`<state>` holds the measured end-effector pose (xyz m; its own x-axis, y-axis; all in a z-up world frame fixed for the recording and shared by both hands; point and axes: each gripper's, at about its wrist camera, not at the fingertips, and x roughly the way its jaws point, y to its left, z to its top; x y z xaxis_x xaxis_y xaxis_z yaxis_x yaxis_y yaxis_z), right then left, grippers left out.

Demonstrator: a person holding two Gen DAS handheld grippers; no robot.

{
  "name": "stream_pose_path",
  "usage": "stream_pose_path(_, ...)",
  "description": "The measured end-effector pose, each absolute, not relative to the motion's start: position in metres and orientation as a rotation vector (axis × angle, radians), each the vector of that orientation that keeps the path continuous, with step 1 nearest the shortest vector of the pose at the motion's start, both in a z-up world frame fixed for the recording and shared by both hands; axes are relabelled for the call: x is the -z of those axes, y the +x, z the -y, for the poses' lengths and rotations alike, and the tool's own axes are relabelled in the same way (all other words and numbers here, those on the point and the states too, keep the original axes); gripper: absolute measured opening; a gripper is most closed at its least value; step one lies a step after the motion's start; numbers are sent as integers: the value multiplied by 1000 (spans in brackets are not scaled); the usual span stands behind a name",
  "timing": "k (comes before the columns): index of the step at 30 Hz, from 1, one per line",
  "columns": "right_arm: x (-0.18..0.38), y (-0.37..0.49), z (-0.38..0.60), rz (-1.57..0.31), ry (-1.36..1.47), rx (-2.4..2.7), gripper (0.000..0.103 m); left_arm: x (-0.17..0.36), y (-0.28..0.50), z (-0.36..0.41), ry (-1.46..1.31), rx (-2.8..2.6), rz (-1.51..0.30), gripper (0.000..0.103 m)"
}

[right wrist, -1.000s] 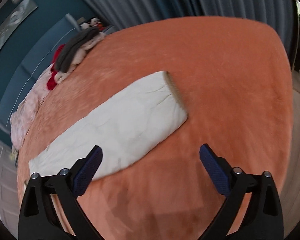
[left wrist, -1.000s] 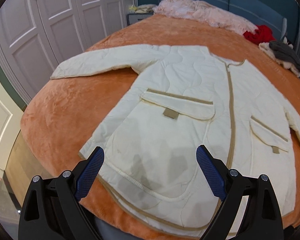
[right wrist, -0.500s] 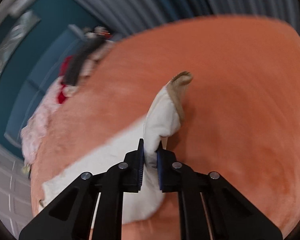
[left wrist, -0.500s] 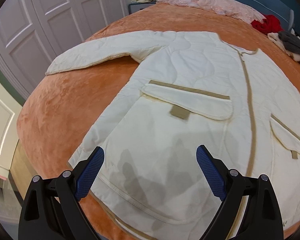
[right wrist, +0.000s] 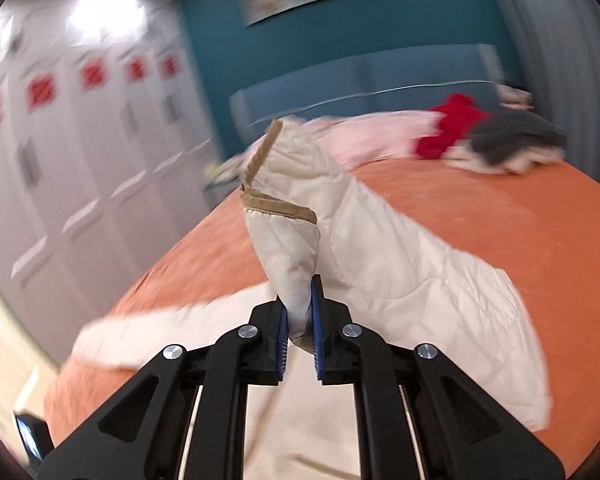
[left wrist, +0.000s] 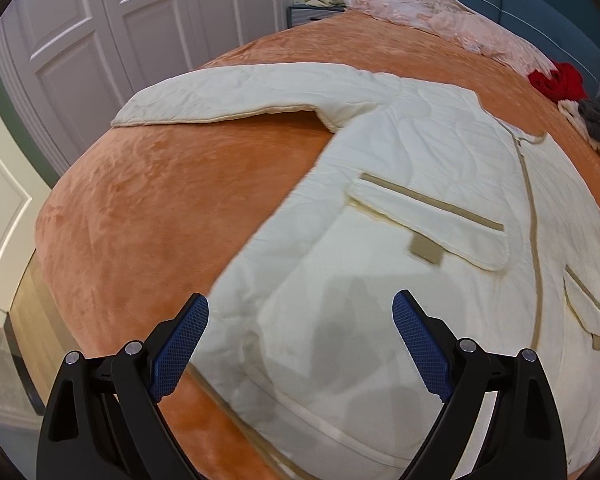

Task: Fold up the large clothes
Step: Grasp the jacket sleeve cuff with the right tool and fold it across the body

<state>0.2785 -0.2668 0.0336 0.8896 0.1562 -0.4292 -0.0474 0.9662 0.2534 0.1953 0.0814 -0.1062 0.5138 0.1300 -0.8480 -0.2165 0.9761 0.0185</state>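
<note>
Left wrist view is showing the cream quilted jacket [left wrist: 400,216] lying spread front-up on the orange bedspread [left wrist: 160,208], one sleeve still stretched out, so folding is barely starting. Left gripper [left wrist: 300,336] is hovering wide open over the jacket's hem. Right gripper [right wrist: 300,320] is pinching the other sleeve [right wrist: 300,216], lifting its cuff above the jacket.
</note>
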Motion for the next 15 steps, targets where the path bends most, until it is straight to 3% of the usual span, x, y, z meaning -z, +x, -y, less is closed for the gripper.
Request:
stream_pose_path(10, 80, 323, 103, -748, 93, -351, 12, 110, 202, -126, -230, -191, -1006, 91)
stream_pose_path(13, 107, 322, 85, -808, 75, -377, 24, 106, 211, -127, -291, -134, -985, 91)
stream_pose_path(15, 115, 322, 87, -818, 76, -371, 46, 103, 218, -124, -334, -94, -976, 91)
